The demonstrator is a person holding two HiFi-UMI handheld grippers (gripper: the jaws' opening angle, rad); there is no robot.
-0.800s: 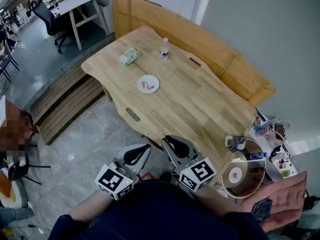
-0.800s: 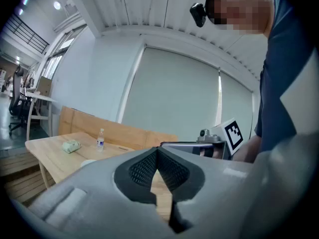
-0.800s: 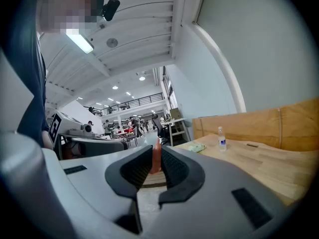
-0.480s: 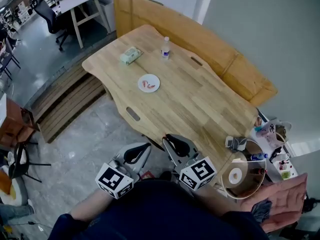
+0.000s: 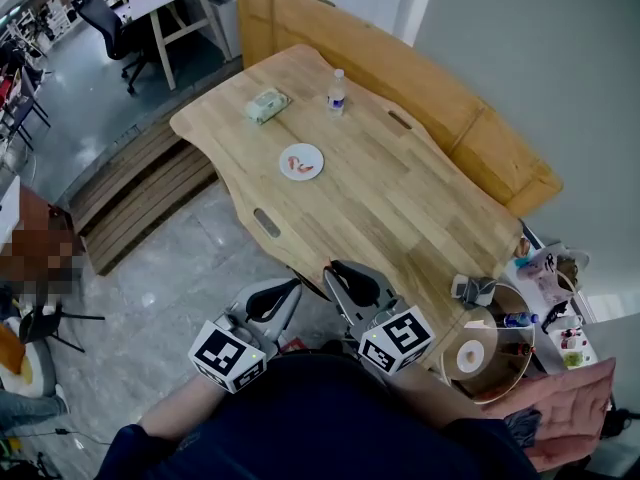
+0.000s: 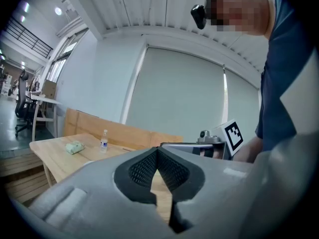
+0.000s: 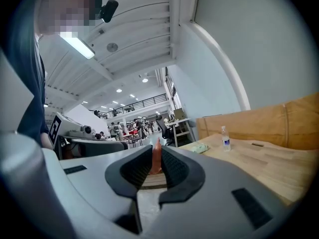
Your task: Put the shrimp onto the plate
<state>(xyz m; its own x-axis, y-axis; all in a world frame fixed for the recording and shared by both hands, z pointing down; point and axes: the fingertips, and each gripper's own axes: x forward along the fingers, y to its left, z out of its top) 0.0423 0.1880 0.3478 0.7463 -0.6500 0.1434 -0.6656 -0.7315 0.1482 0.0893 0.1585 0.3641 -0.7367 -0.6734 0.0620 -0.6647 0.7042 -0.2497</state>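
A small white plate lies on the wooden table, and orange-red shrimp lie on it. Both grippers are held close to the person's body at the table's near edge, far from the plate. The left gripper is shut, and in the left gripper view its pads meet at the tip with nothing between them. The right gripper is shut on an orange shrimp, which stands upright between its pads in the right gripper view.
A water bottle and a green packet stand at the table's far side. A wooden bench runs behind it, with wooden steps at the left. A round side table with clutter stands at the right.
The head view has shifted slightly, so the table sits a little lower and to the right. Both grippers stay by the body, shut as before.
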